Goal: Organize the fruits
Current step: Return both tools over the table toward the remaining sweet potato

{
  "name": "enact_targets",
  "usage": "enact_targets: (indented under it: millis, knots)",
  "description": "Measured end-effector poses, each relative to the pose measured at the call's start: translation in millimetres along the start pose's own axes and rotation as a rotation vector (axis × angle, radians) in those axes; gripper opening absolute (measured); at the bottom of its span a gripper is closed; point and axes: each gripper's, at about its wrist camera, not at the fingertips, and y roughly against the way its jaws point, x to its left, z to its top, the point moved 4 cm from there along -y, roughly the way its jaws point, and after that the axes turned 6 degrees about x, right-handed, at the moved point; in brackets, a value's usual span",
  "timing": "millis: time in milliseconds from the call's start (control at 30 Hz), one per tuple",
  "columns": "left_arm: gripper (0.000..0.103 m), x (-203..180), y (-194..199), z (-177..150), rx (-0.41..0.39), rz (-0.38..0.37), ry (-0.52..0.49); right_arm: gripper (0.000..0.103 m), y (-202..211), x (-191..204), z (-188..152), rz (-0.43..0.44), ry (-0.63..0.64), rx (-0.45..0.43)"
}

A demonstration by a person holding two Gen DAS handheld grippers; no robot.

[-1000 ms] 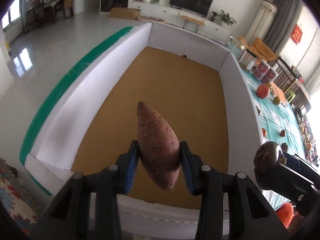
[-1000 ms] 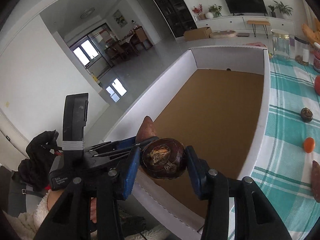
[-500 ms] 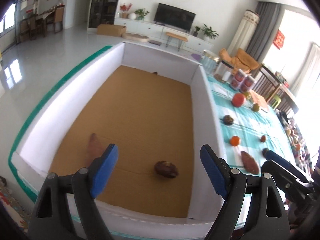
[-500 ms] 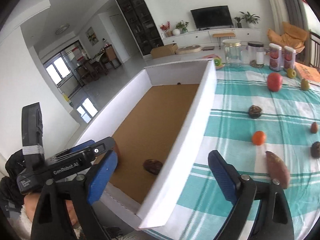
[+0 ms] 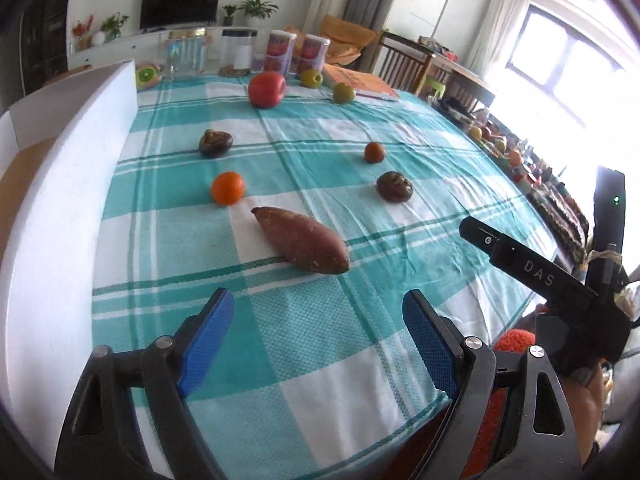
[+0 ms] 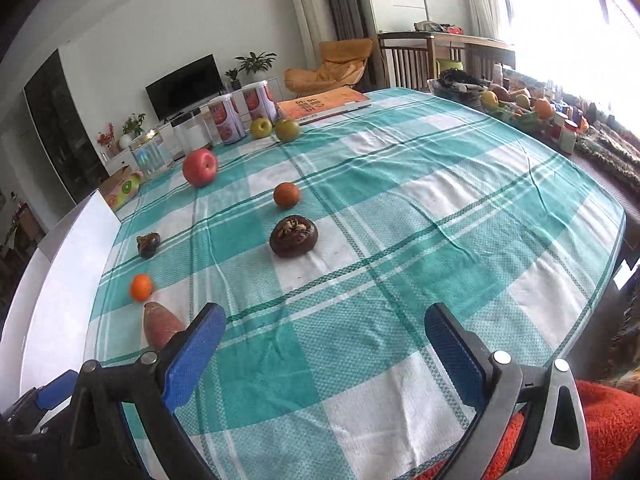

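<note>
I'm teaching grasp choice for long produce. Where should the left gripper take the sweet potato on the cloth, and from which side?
Probably across the thick middle of the sweet potato, coming down from above with the left gripper turned so its fingers straddle the short width. It lies flat and slantwise, tapering to both tips.

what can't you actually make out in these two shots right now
- Box: left wrist view shows only its white wall and a sliver of brown floor; the frame edge cuts off its contents.
- Sweet potato: right wrist view hides its lower end behind the right claw finger.
- Tin labels: too small and blurred to read.
- Fruit pile by the window: washed out by glare, kinds unclear.
</note>
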Motion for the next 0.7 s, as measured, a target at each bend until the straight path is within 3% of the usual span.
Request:
enact_targets:
  millis: [233,400,700]
  knots:
    - [0.088,35.5,-45.2,-5.0,0.02,0.136,0.068,0.099,-29.6,-8.4,-12.1,0.01,-0.067,0.089]
    - [0.088,42.5,-55.3,-6.8,0.018,0.218,0.02,0.099,-42.2,-7.4,-16.3,0.013,-0.065,0.13]
    - [0.093,39.9,-61.5,-5.8,0.027,0.235,-0.01,0.099,-43.8,-1.8,-18.6,0.021,-0.046,0.141]
